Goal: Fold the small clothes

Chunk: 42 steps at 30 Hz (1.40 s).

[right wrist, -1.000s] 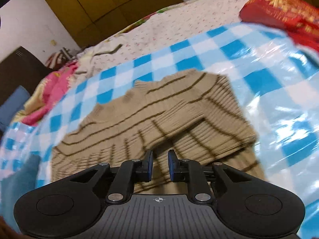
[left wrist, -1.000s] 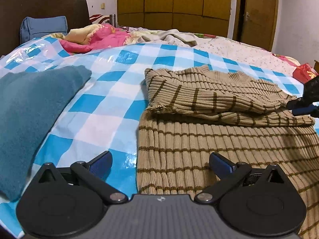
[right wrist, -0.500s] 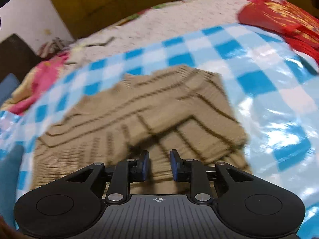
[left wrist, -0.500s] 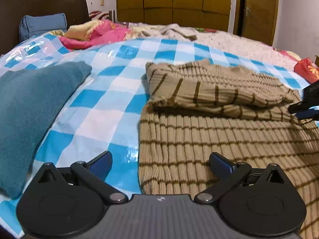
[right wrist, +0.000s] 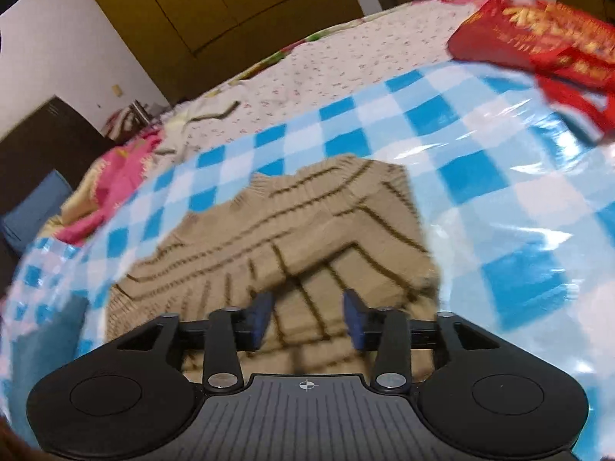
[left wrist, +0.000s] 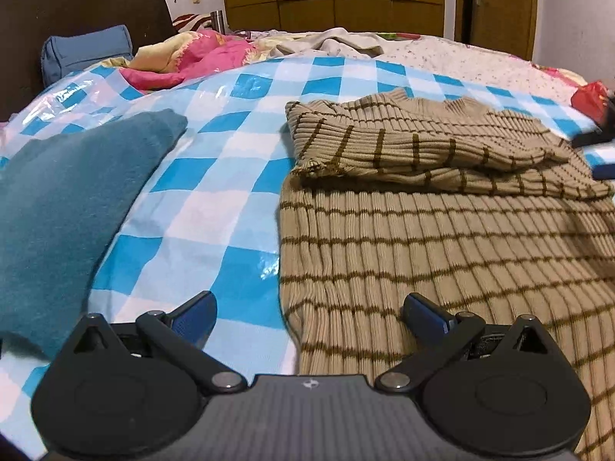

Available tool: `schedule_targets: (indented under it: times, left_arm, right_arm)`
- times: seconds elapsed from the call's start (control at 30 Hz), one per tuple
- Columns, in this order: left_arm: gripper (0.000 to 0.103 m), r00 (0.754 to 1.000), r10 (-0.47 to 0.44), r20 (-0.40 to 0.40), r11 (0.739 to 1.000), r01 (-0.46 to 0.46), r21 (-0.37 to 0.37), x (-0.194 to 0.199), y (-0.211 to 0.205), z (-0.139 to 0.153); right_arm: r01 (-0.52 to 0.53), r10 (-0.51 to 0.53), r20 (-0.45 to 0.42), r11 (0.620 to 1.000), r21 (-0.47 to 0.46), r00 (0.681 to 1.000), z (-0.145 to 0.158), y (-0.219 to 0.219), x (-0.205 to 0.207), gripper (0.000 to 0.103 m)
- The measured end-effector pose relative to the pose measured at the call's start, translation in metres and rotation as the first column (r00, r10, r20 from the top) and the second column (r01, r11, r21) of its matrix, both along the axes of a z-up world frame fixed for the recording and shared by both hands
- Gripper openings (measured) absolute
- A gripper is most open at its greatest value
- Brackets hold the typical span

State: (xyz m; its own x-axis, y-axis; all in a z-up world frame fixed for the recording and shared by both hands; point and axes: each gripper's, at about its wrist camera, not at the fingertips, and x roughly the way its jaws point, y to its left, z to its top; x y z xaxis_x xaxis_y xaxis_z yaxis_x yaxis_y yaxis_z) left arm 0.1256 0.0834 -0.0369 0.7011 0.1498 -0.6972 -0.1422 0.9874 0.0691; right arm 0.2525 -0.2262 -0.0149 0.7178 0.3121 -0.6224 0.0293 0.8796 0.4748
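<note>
A tan ribbed sweater with brown stripes (left wrist: 442, 230) lies on the blue-and-white checked sheet (left wrist: 215, 199). Both sleeves are folded across its chest (left wrist: 423, 150). My left gripper (left wrist: 307, 313) is open wide and empty, low over the sweater's lower left corner. My right gripper (right wrist: 307, 317) is open and empty above the folded sleeves, with the sweater (right wrist: 307, 230) spread out before it. The right gripper's fingers show at the right edge of the left wrist view (left wrist: 595, 138).
A folded teal garment (left wrist: 65, 207) lies on the sheet to the left. Pink bedding (left wrist: 200, 57) and a blue pillow (left wrist: 84, 50) lie by the dark headboard. A red bag (right wrist: 546, 42) sits at the far right. Wooden wardrobes stand behind the bed.
My right gripper has opened from nearly shut and drawn back a little from the folded sleeve. My left gripper has stayed open and edged closer over the sweater's lower left part.
</note>
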Motion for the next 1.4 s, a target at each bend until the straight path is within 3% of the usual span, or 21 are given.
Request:
schedule_targets:
  times: [0.2,0.23,0.27,0.33,0.37,0.5,0.53,0.63,0.73,0.83,0.97,1.1,1.17,1.27,1.4]
  left_arm:
    - [0.103,1.000,-0.013,0.004,1.000,0.013,0.024,0.002,-0.004,-0.004]
    - [0.103,1.000,-0.016,0.006,1.000,0.015,0.023,0.002,-0.004,-0.004]
    - [0.103,1.000,-0.018,0.006,1.000,0.018,0.024,0.001,-0.004,-0.004]
    - [0.103,1.000,-0.019,0.004,1.000,0.019,0.021,0.001,-0.003,-0.003]
    - [0.103,1.000,-0.019,0.003,1.000,0.019,0.019,0.001,-0.003,-0.003]
    - [0.103,1.000,-0.013,-0.010,0.999,0.013,0.034,-0.002,-0.002,-0.001]
    - [0.103,1.000,-0.005,-0.014,0.999,0.005,0.050,-0.003,-0.002,-0.001]
    - [0.103,0.998,0.059,-0.017,0.996,-0.058,0.065,-0.003,0.006,0.001]
    - [0.103,0.994,0.112,-0.015,0.993,-0.111,0.038,-0.002,0.015,0.005]
    - [0.103,0.994,0.104,0.033,0.992,-0.106,0.066,0.001,0.013,0.015]
    - [0.103,0.990,0.070,0.119,0.985,-0.087,0.148,0.026,0.006,0.028]
    - [0.103,0.983,0.120,0.137,0.986,-0.134,0.095,0.072,0.017,0.032]
    - [0.103,0.980,0.154,0.123,0.983,-0.164,0.080,0.093,0.025,0.027]
    - [0.103,0.981,0.186,0.052,0.967,-0.193,0.167,0.116,0.036,0.004]
    - [0.103,0.983,0.170,0.066,0.968,-0.179,0.178,0.105,0.049,0.000]
  right_arm:
    - [0.054,-0.044,-0.069,0.987,0.149,0.997,-0.026,0.011,0.041,0.054]
    - [0.066,-0.054,-0.075,0.984,0.163,0.996,-0.030,0.012,0.044,0.046]
    - [0.076,-0.064,-0.078,0.983,0.165,0.995,-0.032,0.013,0.046,0.027]
    - [0.089,-0.077,-0.085,0.984,0.153,0.993,-0.032,0.010,0.046,0.013]
    - [0.090,-0.078,-0.077,0.983,0.158,0.994,-0.032,0.007,0.043,0.011]
    - [0.102,-0.097,-0.076,0.992,0.070,0.992,-0.030,-0.004,0.034,0.012]
    - [0.089,-0.084,-0.081,0.994,0.062,0.993,-0.029,-0.005,0.033,0.018]
    - [0.030,-0.023,-0.073,0.995,0.097,0.997,-0.021,-0.005,0.022,0.020]
    - [-0.030,0.032,-0.028,0.996,0.082,0.999,-0.010,0.001,0.004,0.028]
    - [-0.064,0.064,-0.005,0.996,0.064,0.998,-0.003,0.003,-0.014,0.029]
    - [-0.100,0.100,0.004,0.993,0.062,0.995,-0.003,0.003,-0.035,0.030]
    - [-0.118,0.119,-0.007,0.991,0.055,0.993,-0.012,0.001,-0.050,0.030]
    - [-0.123,0.123,-0.007,0.991,0.050,0.992,-0.014,-0.001,-0.056,0.030]
    - [-0.117,0.117,0.001,0.993,0.021,0.993,-0.016,-0.007,-0.064,0.030]
    - [-0.093,0.092,-0.020,0.995,-0.042,0.996,-0.019,-0.023,-0.074,0.030]
